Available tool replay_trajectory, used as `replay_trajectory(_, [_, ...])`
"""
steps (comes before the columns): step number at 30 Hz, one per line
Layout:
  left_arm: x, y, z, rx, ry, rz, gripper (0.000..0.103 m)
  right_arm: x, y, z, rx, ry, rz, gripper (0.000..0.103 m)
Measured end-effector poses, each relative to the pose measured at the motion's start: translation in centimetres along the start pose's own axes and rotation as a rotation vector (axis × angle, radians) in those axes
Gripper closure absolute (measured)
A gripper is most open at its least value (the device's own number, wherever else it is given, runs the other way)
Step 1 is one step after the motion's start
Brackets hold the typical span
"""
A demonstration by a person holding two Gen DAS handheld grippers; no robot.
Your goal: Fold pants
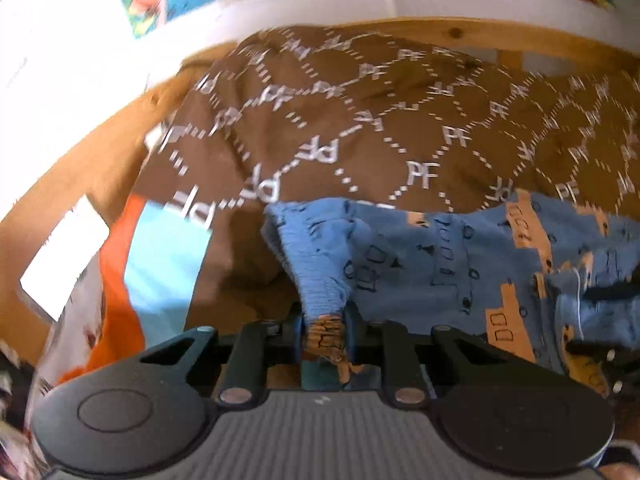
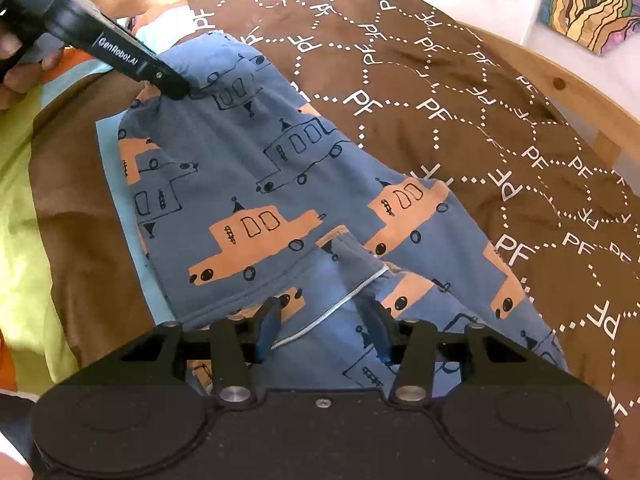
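Pants lengthwise toward right gripper

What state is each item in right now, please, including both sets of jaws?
Pants: spread on the blanket, partly folded, one end pinched.
Left gripper: jaws shut on the pants' waistband.
Right gripper: jaws open over the pants' seam.
Brown blanket: laid out, rumpled.

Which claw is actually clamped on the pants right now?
The left claw: its fingers pinch a bunched corner of the blue pants. The right claw stands open over the fabric near the pale seam, gripping nothing.
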State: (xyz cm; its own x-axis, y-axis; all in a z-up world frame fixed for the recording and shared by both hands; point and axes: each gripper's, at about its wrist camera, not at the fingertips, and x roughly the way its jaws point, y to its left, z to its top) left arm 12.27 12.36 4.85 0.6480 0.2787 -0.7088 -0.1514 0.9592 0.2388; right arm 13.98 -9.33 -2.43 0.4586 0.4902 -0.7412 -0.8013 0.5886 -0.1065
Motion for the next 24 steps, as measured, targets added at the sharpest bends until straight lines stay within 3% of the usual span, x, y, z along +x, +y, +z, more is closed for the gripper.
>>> replay_trajectory(5, [-0.3,-1.3,-0.2,0.056,-0.011,0.034,0.081,0.0,-0.1,-0.1,0.009,0.000,-0.001,0.050])
replay_trajectory(10, [0.4,0.2,-0.2,-0.024,0.023,0.026,0.079,0.0,-0.1,0.0,0.009,0.001,-0.003,0.049])
replay_trajectory(16, [1.4,3.6,0.2,-0.210,0.068,-0.090,0.082,0.1,0.0,0.0,0.007,0.003,-0.020,0.044])
replay_trajectory(24, [-1.5,2.9,1.6,-0.224,-0.015,-0.260,0.083,-0.2,-0.2,-0.2,0.023,-0.016,-0.025,0.039])
